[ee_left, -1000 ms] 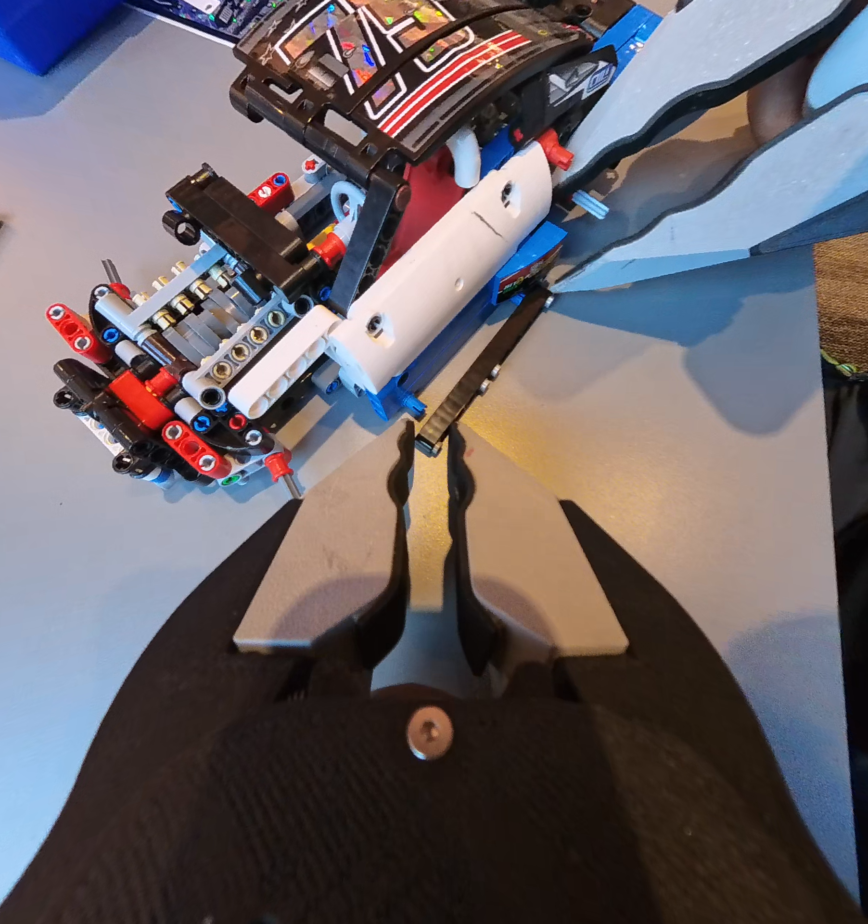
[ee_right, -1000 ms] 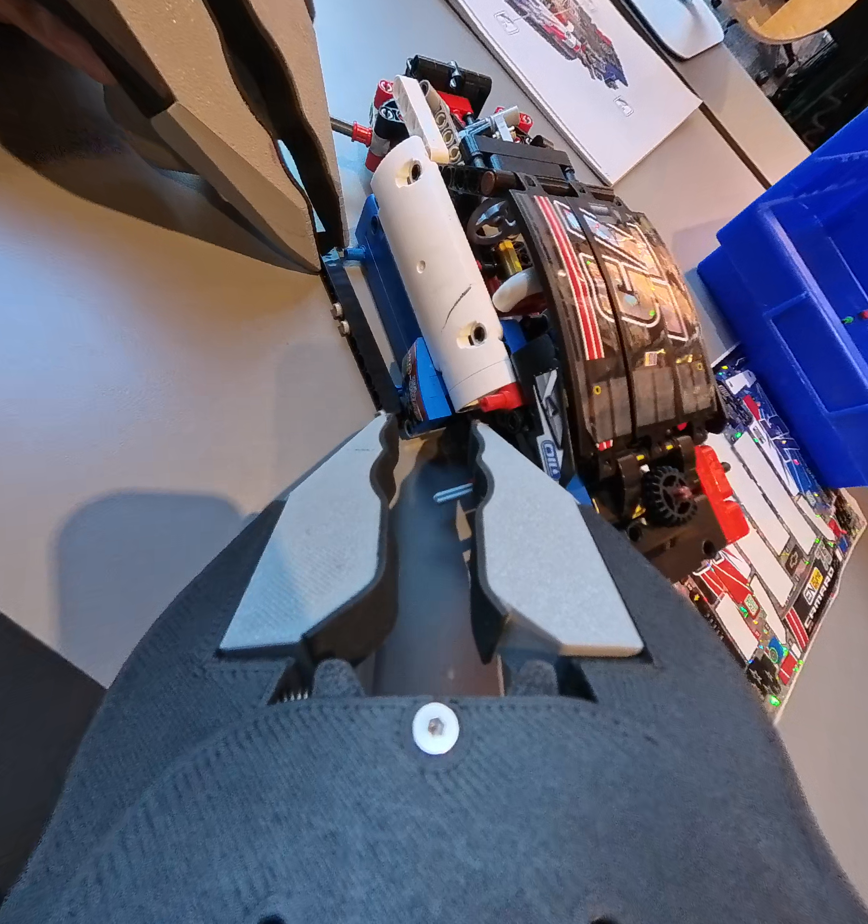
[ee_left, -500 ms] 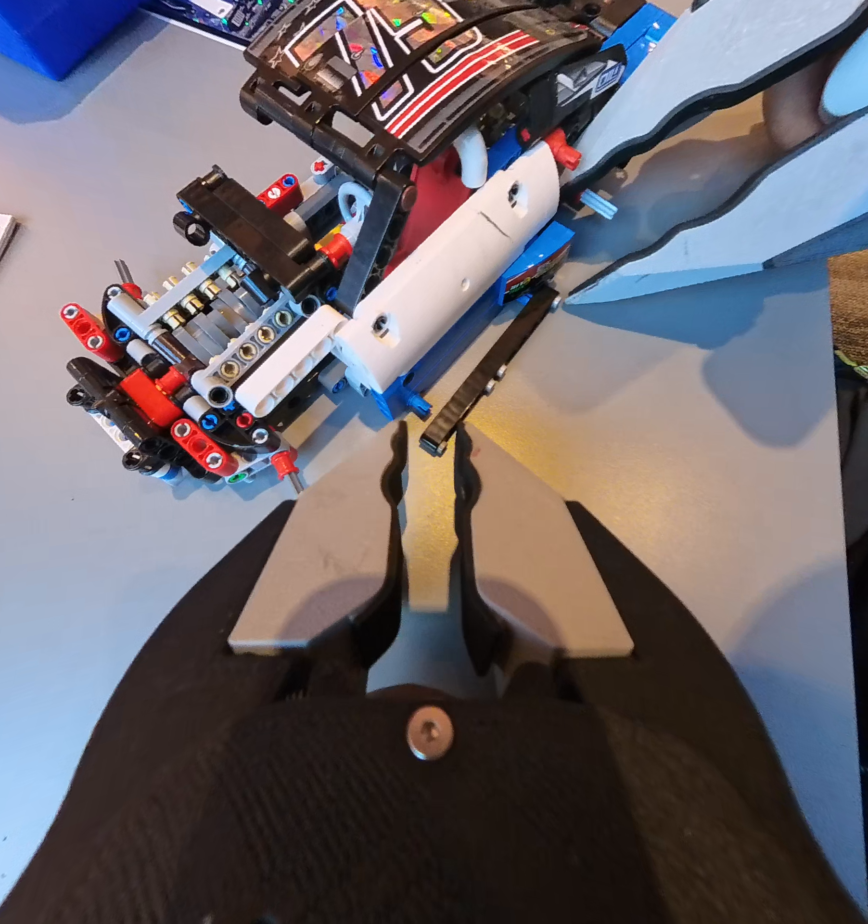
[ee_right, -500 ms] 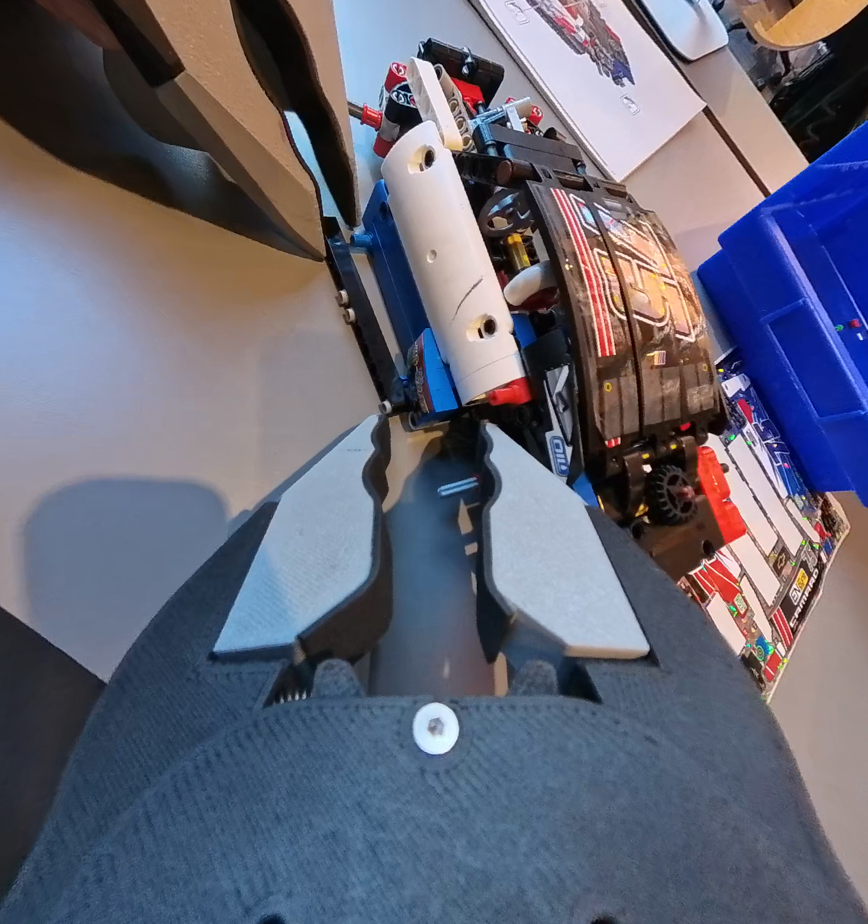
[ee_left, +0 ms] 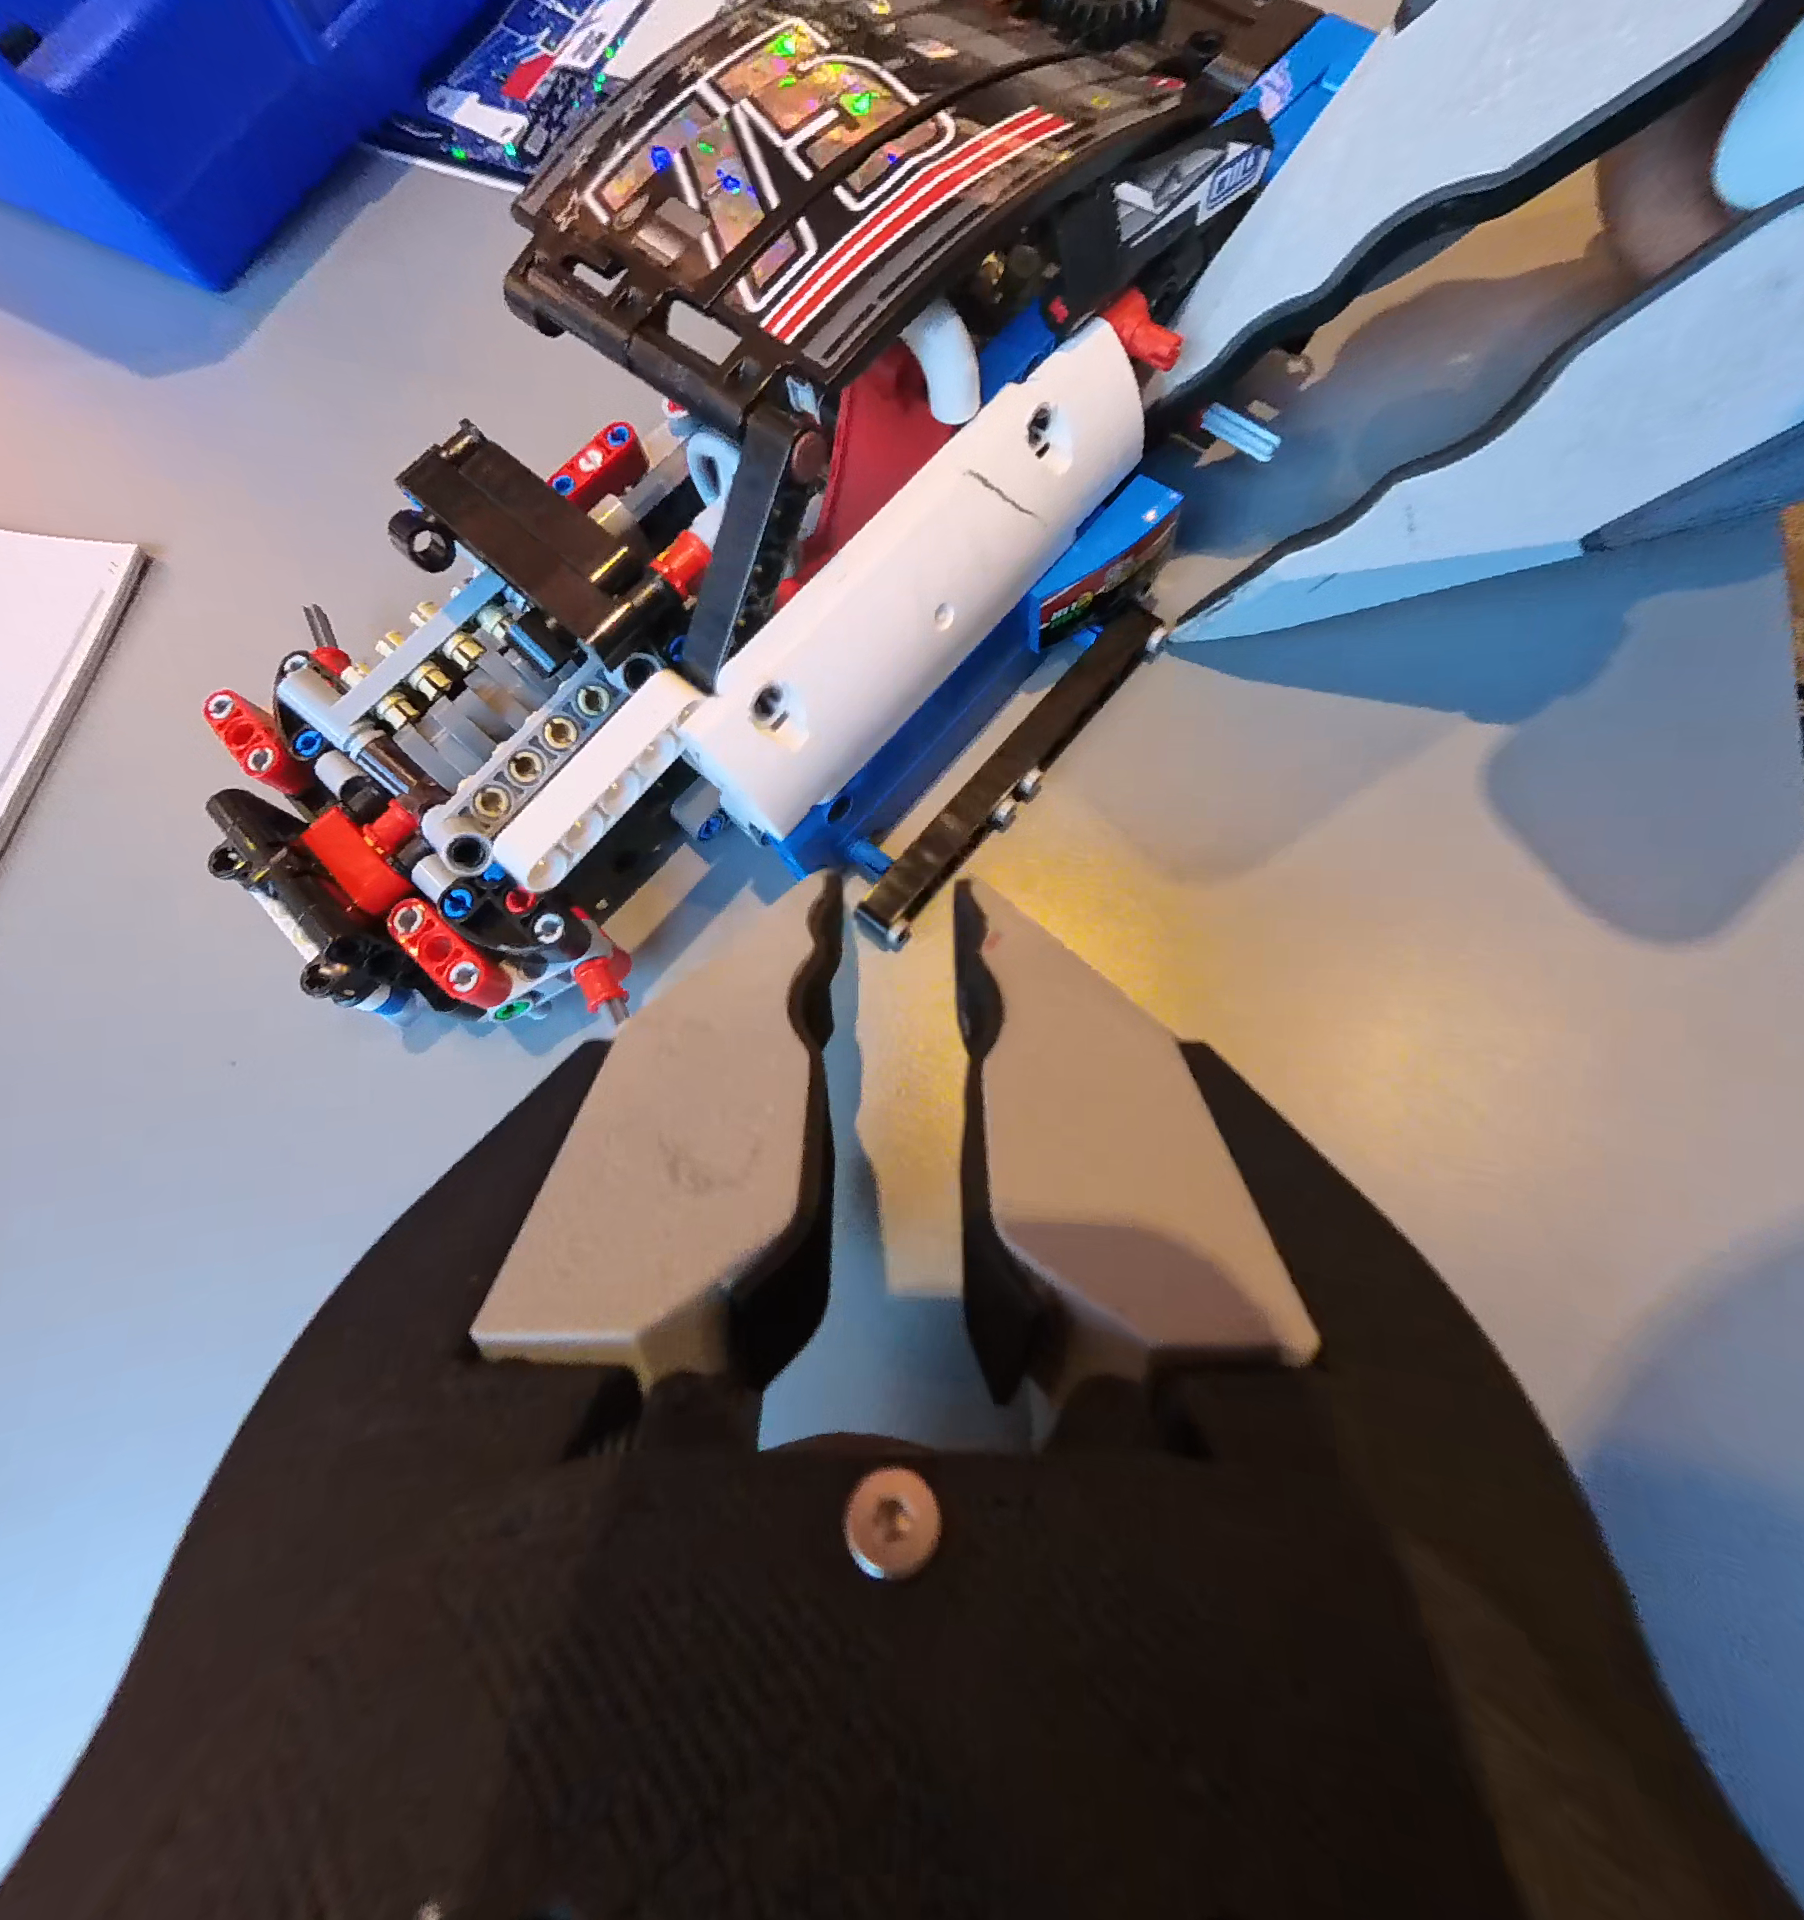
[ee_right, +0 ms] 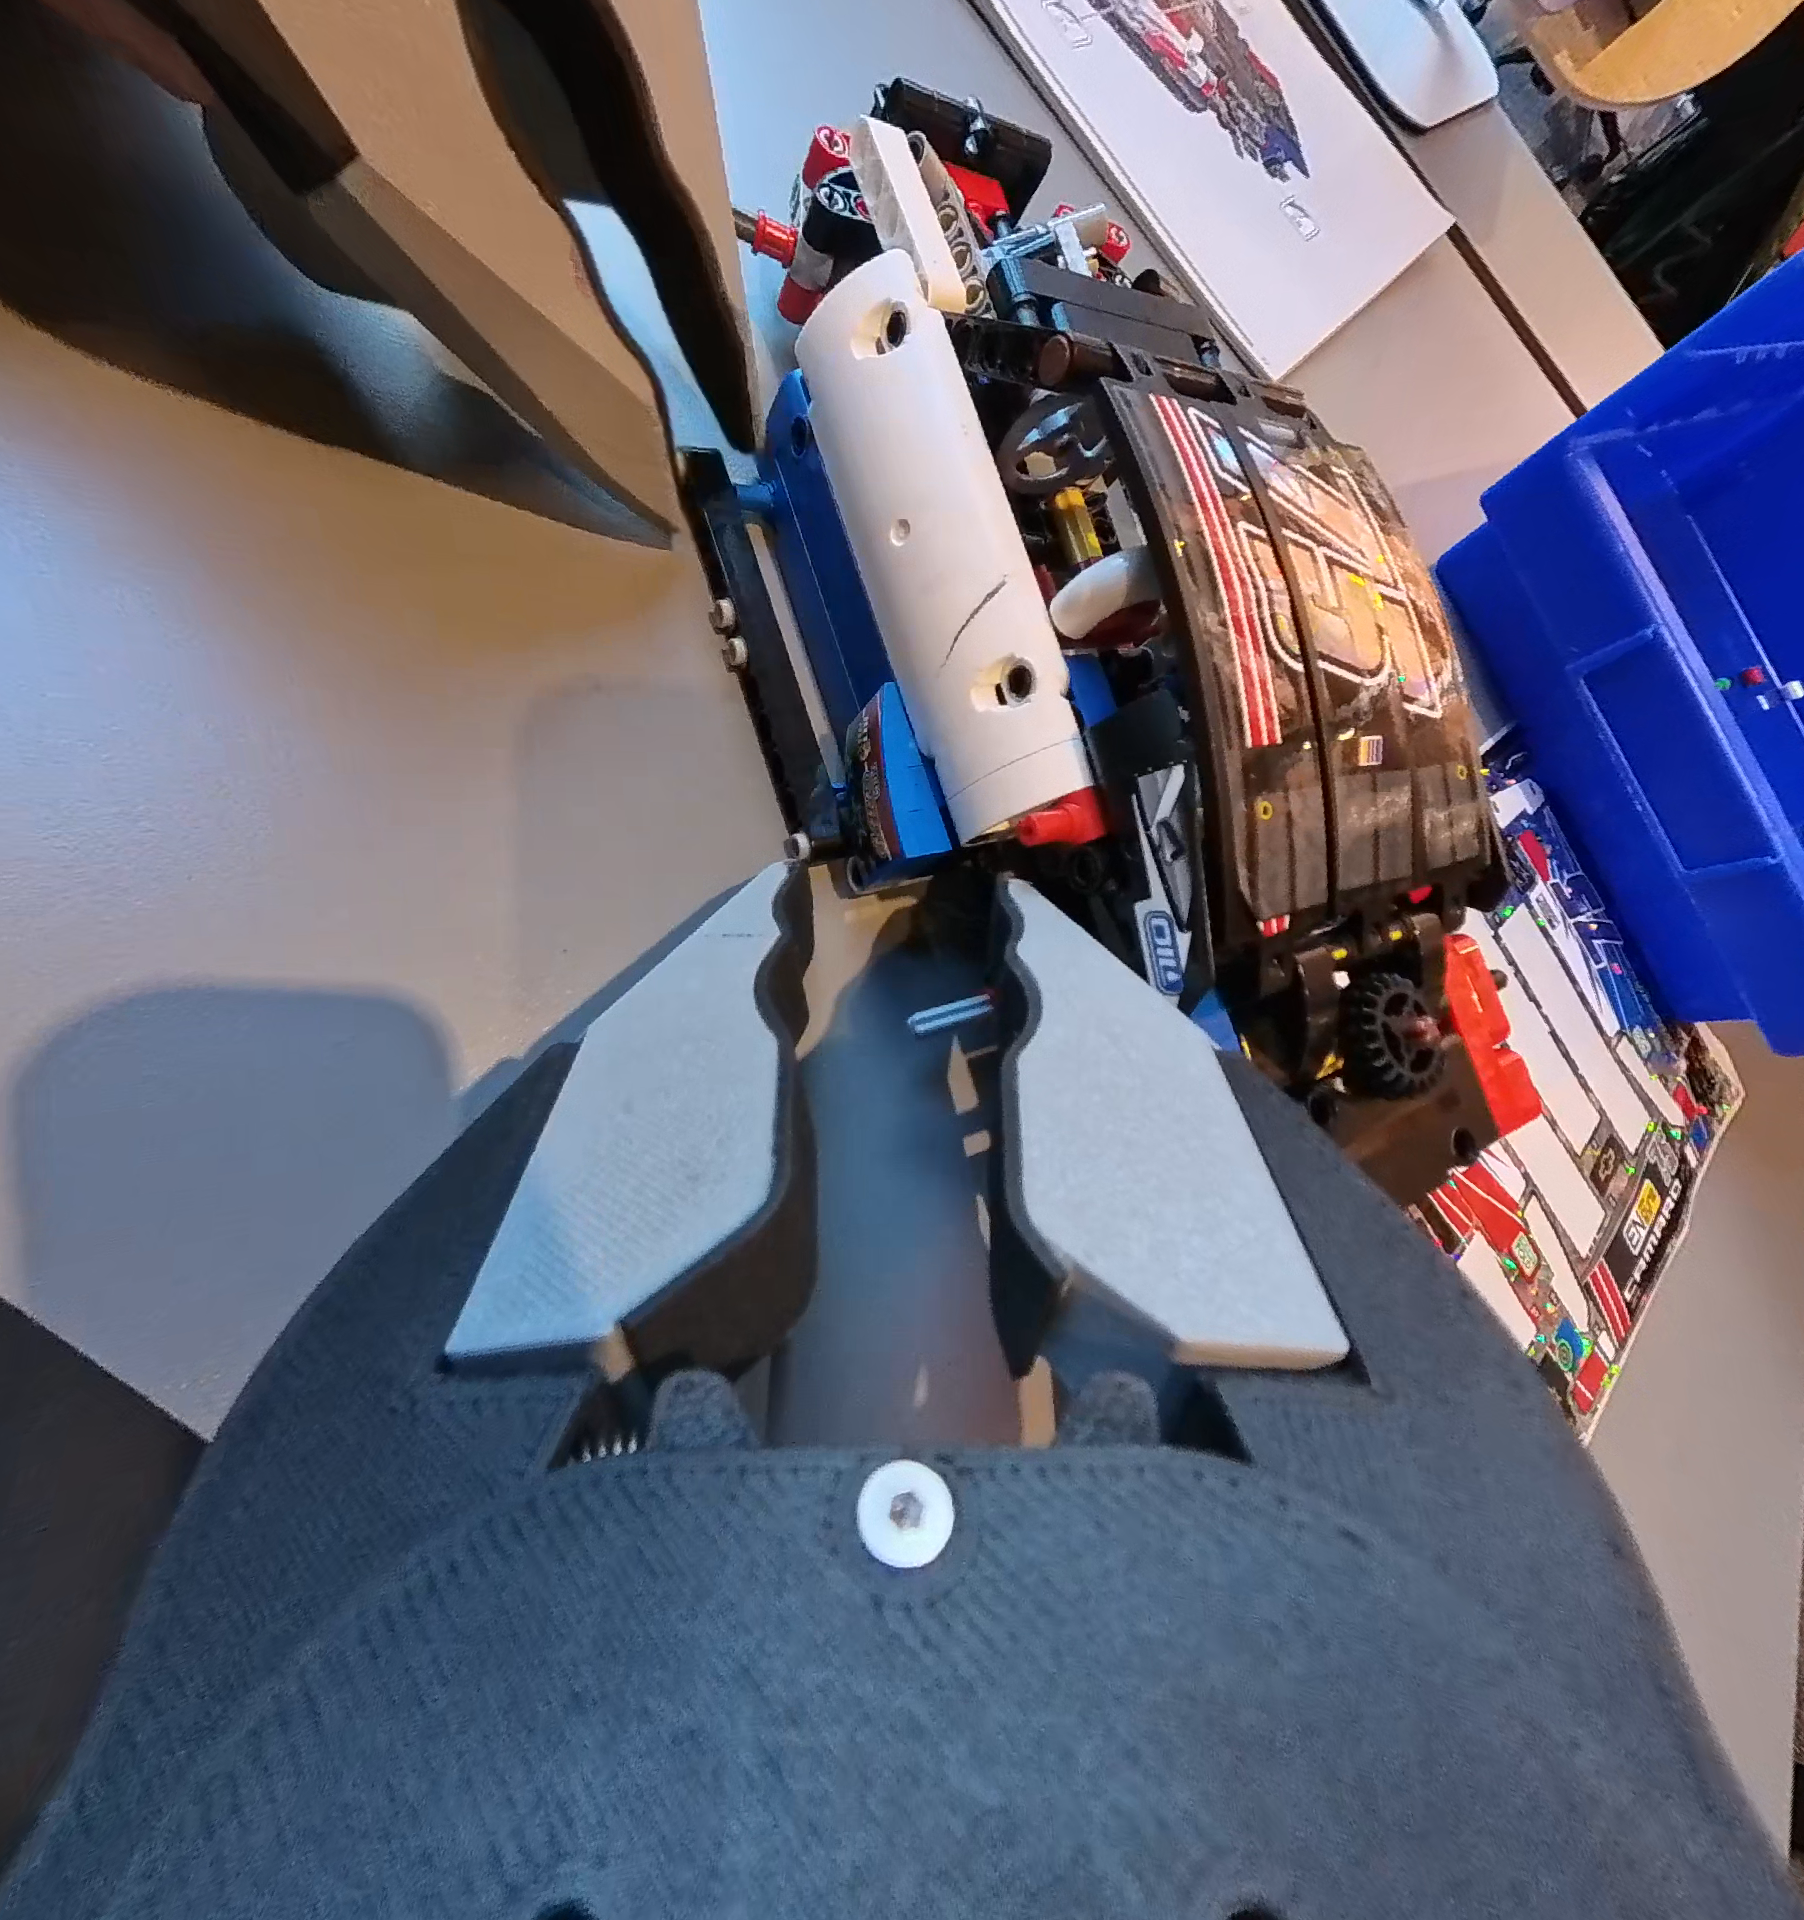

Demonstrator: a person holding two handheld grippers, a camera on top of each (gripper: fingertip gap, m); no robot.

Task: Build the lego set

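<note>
A partly built Lego car (ee_left: 929,613) with a white side panel, blue base and black stickered roof lies on the grey table (ee_left: 254,1195); it also shows in the right wrist view (ee_right: 939,561). A long black beam (ee_left: 1012,769) lies along its blue side (ee_right: 752,644). My left gripper (ee_left: 893,899) is open, with the beam's near end between its tips without touching. It shows at the beam's far end in the right wrist view (ee_right: 706,488). My right gripper (ee_right: 896,888) is open at the car's rear end, with a small grey axle (ee_right: 950,1013) between its fingers. It also shows in the left wrist view (ee_left: 1184,509).
A blue bin (ee_right: 1708,675) stands beyond the car, also seen in the left wrist view (ee_left: 150,125). A sticker sheet (ee_right: 1563,1195) lies under the car's rear. A white instruction booklet (ee_right: 1241,135) lies past the front. The table edge (ee_left: 1802,935) runs along the right. About 8 cm separates my left fingertips from my right.
Both grippers' fingers stand a little wider apart than a second ago. The left gripper no longer pinches the beam's end. The car and beam have barely moved.
</note>
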